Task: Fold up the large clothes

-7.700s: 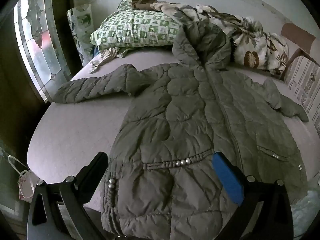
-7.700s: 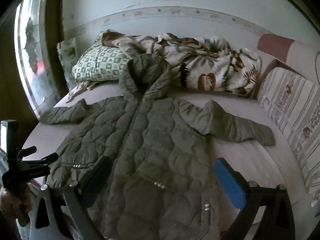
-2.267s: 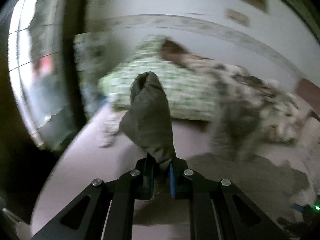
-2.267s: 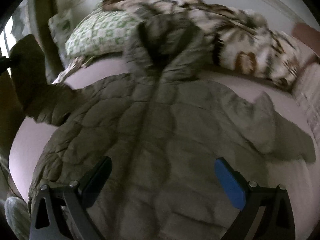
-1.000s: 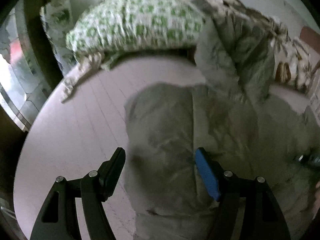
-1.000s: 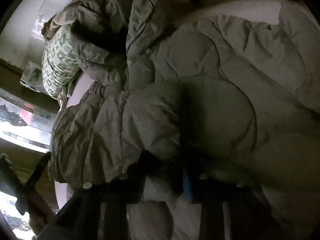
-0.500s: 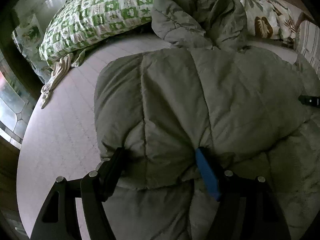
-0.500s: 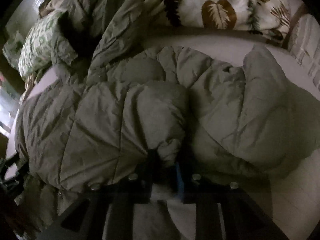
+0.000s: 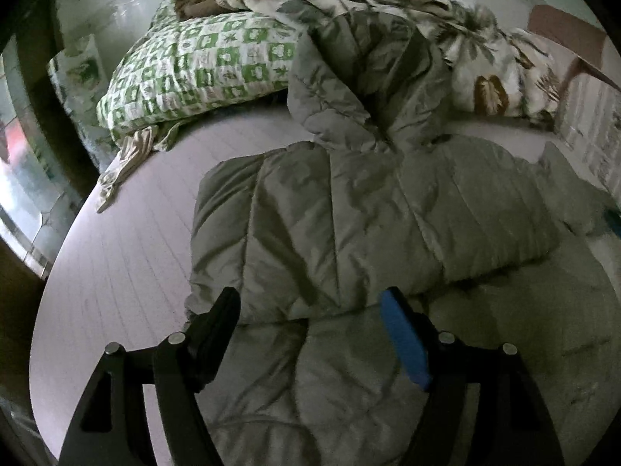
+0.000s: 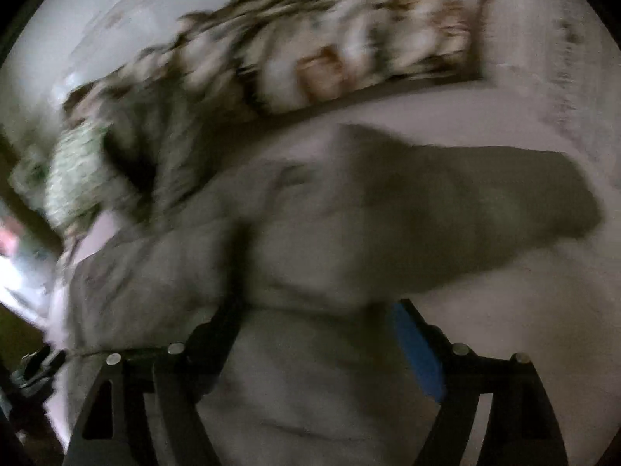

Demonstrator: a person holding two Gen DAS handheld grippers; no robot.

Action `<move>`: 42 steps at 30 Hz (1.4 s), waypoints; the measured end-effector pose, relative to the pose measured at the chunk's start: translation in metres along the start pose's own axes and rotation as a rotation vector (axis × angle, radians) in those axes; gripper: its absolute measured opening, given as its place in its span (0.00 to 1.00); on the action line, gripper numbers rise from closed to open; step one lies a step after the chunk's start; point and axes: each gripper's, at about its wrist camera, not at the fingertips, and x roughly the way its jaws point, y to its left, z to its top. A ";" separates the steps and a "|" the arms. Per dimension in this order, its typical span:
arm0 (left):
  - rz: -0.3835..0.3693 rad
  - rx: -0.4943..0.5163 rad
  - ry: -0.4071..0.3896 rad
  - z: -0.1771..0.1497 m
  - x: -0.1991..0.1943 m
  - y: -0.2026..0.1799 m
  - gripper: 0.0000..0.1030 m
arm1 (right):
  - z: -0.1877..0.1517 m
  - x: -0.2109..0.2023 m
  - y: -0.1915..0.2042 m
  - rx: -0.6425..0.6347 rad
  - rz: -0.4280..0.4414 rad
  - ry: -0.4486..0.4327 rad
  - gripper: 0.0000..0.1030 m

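Observation:
An olive quilted hooded coat [image 9: 349,233] lies on the bed. Its left sleeve [image 9: 310,229] is folded across the chest. The hood [image 9: 361,85] rests against the bedding at the back. My left gripper [image 9: 310,310] is open and empty, just above the coat near the folded sleeve's edge. The right wrist view is blurred by motion. There my right gripper [image 10: 314,318] is open over the coat [image 10: 310,388], and the right sleeve [image 10: 485,209] lies spread out to the right on the sheet.
A green checked pillow [image 9: 194,70] and a leaf-print blanket [image 9: 485,62] lie at the head of the bed. A striped cushion [image 9: 590,116] stands on the right. A window [image 9: 15,178] is on the left. The pale sheet [image 9: 116,256] shows left of the coat.
My right gripper has let go of the left sleeve's cuff, opened and swung towards the right sleeve. My left gripper has drawn back a little from the folded sleeve.

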 end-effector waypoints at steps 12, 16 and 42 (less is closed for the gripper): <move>-0.022 0.004 0.022 0.012 -0.009 -0.028 0.74 | 0.017 -0.037 -0.171 0.246 -0.167 -0.013 0.81; -0.022 -0.001 -0.002 0.006 -0.022 -0.027 0.74 | 0.034 -0.039 -0.220 0.325 -0.211 -0.026 0.81; 0.035 0.024 -0.017 -0.036 -0.058 -0.002 0.74 | 0.093 -0.042 -0.201 0.258 -0.101 -0.187 0.18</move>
